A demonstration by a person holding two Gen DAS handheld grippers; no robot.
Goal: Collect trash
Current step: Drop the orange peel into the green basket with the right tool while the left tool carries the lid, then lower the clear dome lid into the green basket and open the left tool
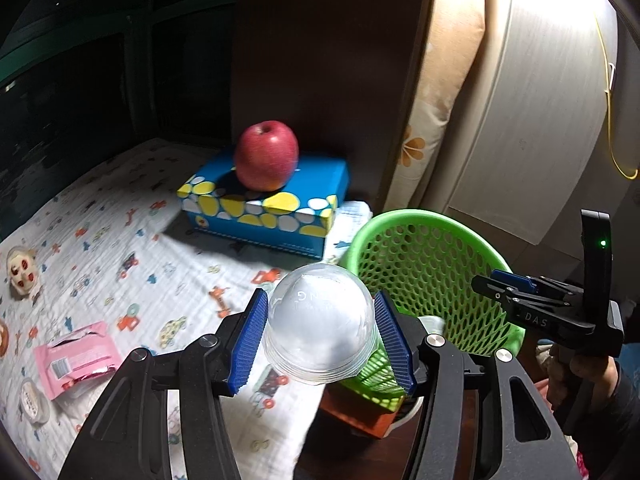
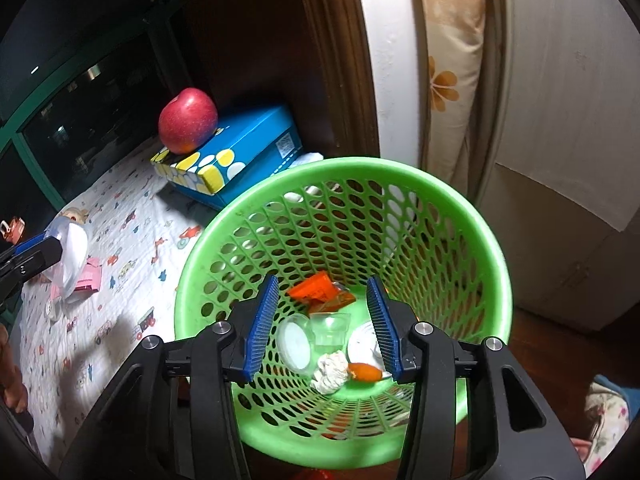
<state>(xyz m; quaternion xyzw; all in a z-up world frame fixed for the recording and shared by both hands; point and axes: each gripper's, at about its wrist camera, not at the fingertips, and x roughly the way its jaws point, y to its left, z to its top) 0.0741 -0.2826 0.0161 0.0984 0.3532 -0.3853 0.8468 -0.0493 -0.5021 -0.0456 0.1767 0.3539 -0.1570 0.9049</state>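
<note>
We hold a clear domed plastic lid (image 1: 320, 332) between the blue pads of the left gripper (image 1: 320, 336), which is clamped on its sides. To finish this step well, we judge that we should carry the lid sideways until it hangs over the mouth of the green mesh wastebasket (image 1: 404, 220), keep it above the rim so the dome does not knock the plastic edge, and only then let the pads part. The lid looks thin and slick, so a squeeze that is too hard could buckle it or make it pop out; a steady, light grip seems best.

The lid is see-through with a frosted look, round-topped, with stacked ridges at its base and faint raised lettering. It sits just beside the wastebasket, on the side toward the patterned cloth (image 1: 120, 240).

The right gripper (image 2: 324, 324) stands open and empty, pointing down into the wastebasket (image 2: 344, 168), where an orange wrapper (image 2: 316, 288), small clear cups (image 2: 330, 326) and a crumpled tissue (image 2: 330, 372) already lie. A pink wrapper (image 1: 76, 356) lies on the cloth, well apart from the wastebasket.
</note>
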